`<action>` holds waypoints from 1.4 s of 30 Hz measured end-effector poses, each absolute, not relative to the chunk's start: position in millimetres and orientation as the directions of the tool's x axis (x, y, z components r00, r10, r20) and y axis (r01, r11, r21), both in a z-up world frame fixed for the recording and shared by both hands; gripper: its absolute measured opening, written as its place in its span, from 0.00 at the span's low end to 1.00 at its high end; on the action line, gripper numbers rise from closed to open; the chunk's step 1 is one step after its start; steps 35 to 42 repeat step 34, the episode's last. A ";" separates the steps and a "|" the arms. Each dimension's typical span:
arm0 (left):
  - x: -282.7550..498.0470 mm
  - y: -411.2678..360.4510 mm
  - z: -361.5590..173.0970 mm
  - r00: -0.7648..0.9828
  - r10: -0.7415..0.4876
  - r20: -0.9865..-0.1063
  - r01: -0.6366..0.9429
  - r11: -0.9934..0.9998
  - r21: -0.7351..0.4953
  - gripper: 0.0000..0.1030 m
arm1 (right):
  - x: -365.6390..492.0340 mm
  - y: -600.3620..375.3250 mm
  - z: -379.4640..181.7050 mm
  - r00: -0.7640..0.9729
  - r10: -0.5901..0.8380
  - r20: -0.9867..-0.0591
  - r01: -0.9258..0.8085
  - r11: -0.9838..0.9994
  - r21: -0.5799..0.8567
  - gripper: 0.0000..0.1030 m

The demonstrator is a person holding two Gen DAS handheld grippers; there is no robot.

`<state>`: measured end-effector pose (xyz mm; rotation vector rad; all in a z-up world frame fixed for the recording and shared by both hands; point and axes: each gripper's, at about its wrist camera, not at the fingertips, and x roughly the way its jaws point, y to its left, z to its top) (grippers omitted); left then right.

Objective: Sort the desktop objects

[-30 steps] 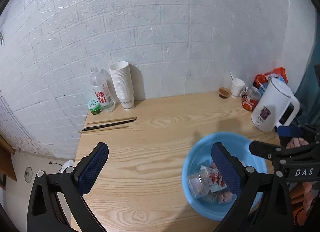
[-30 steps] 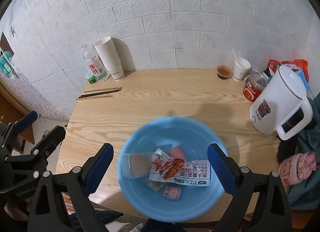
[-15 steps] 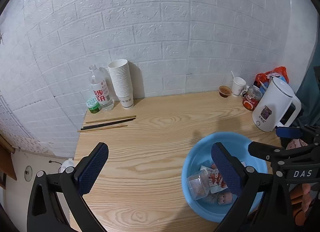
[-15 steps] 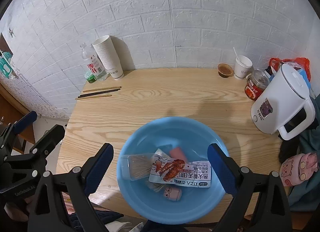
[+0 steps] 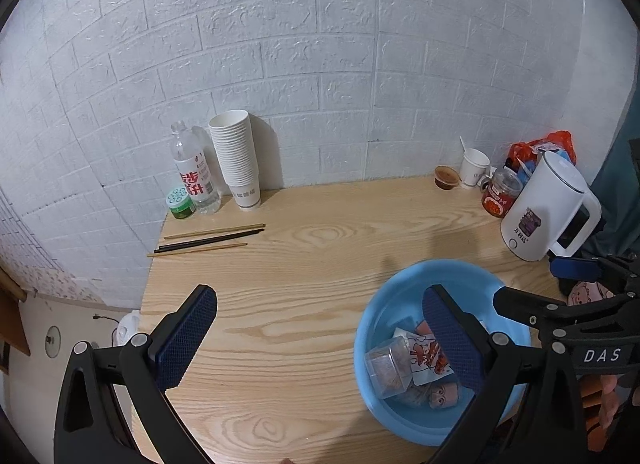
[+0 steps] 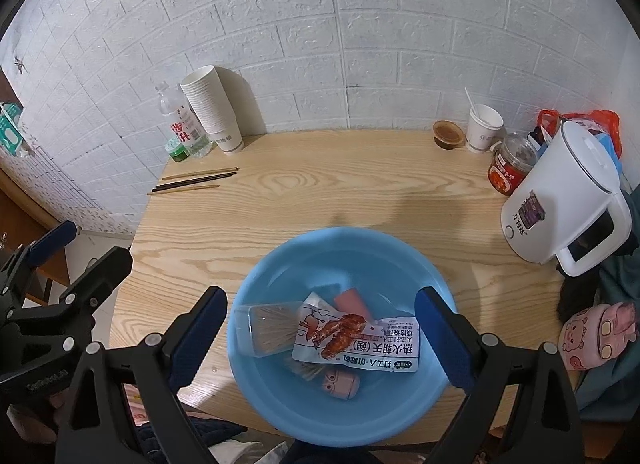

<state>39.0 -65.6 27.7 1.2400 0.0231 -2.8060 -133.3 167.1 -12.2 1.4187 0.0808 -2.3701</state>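
A blue basin [image 6: 280,260] sits at the table's near edge. It holds a snack packet [image 6: 360,344], a clear box of toothpicks [image 6: 272,328], a pink sausage [image 6: 352,300] and a small pink figure [image 6: 340,382]. My right gripper [image 6: 320,338] hangs open over the basin with nothing between its fingers. My left gripper [image 5: 320,340] is open above bare wood, left of the basin [image 5: 400,296]. Three chopsticks [image 5: 208,242] lie at the far left of the table.
Against the wall stand a paper cup stack [image 5: 236,160], a water bottle [image 5: 194,172] and a green-lidded jar [image 5: 180,202]. At the right are a white kettle [image 5: 548,208], a red jar [image 5: 500,194], a paper cup [image 5: 474,168], a sauce cup [image 5: 446,178] and a pink plush [image 6: 596,334].
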 end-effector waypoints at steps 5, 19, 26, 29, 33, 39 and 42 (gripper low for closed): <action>39.1 -63.6 27.5 -0.671 -0.061 -0.739 0.072 -0.997 0.017 1.00 | -133.5 168.8 -12.7 -0.421 -0.287 -0.861 0.343 -0.929 0.141 0.93; 37.8 -54.3 25.2 -0.660 -0.060 -0.749 0.065 -0.998 0.022 1.00 | -134.0 176.0 -15.0 -0.418 -0.281 -0.864 0.340 -0.930 0.139 0.93; 44.0 -48.5 26.9 -0.683 -0.045 -0.729 0.048 -0.999 0.017 1.00 | -134.1 179.2 -18.7 -0.411 -0.280 -0.868 0.340 -0.930 0.140 0.93; 45.2 -47.2 28.6 -0.692 -0.047 -0.720 0.050 -0.999 0.018 1.00 | -134.5 179.7 -18.0 -0.415 -0.280 -0.866 0.340 -0.930 0.138 0.93; 45.0 -44.5 30.5 -0.699 -0.052 -0.713 0.052 -0.998 0.022 1.00 | -135.7 181.7 -17.8 -0.417 -0.279 -0.865 0.336 -0.932 0.139 0.93; 44.9 -44.3 30.4 -0.698 -0.054 -0.714 0.054 -0.998 0.023 1.00 | -135.8 182.2 -17.8 -0.417 -0.279 -0.865 0.335 -0.932 0.139 0.93; 44.9 -44.3 30.4 -0.698 -0.054 -0.714 0.054 -0.998 0.023 1.00 | -135.8 182.2 -17.8 -0.417 -0.279 -0.865 0.335 -0.932 0.139 0.93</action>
